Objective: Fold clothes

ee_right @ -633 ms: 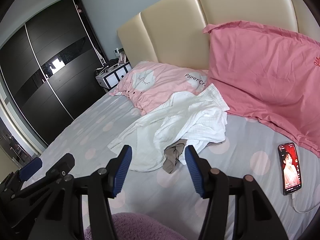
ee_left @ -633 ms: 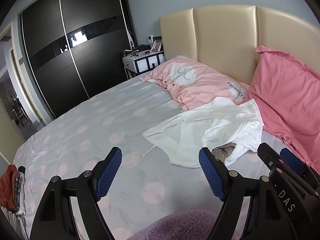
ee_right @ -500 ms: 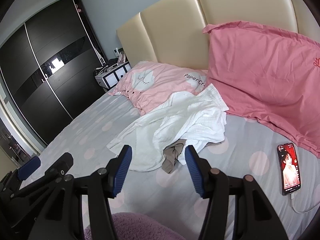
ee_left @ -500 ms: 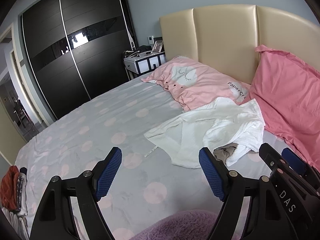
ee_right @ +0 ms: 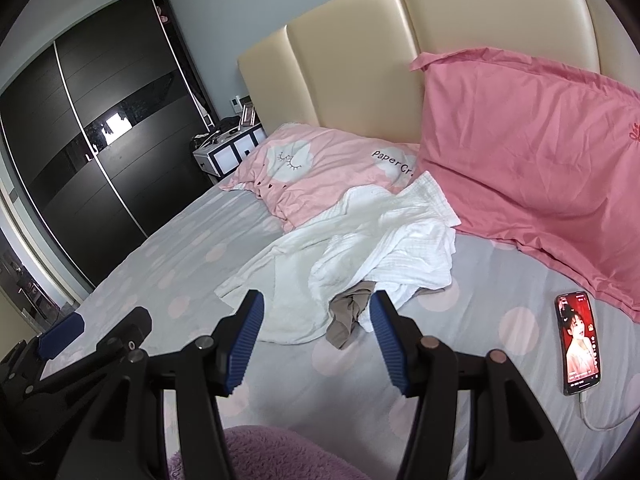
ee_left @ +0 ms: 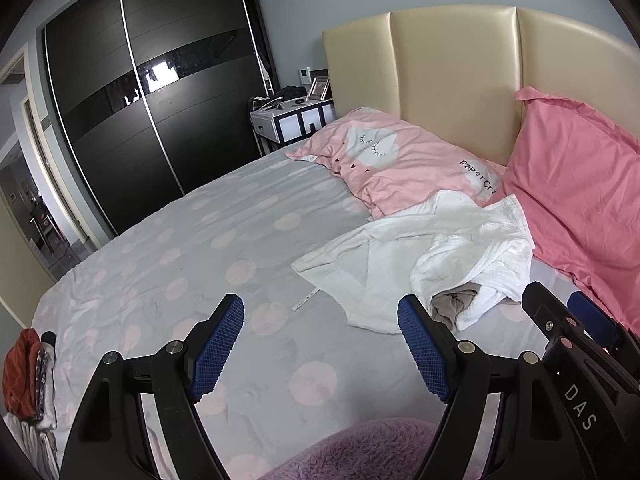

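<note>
A crumpled white garment [ee_left: 424, 248] lay on the bed [ee_left: 240, 248] by the two pink pillows [ee_left: 400, 160], with a bit of taupe cloth [ee_right: 348, 312] poking out from under its near edge. The left gripper [ee_left: 320, 344] and the right gripper [ee_right: 316, 340] both hovered above the dotted grey sheet with jaws spread wide and nothing between them. A lit phone [ee_right: 578, 344] lay on the sheet to the right, well apart from the garment.

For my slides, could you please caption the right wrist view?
Open right gripper above a crumpled white garment on the polka-dot bed, phone alongside.
</note>
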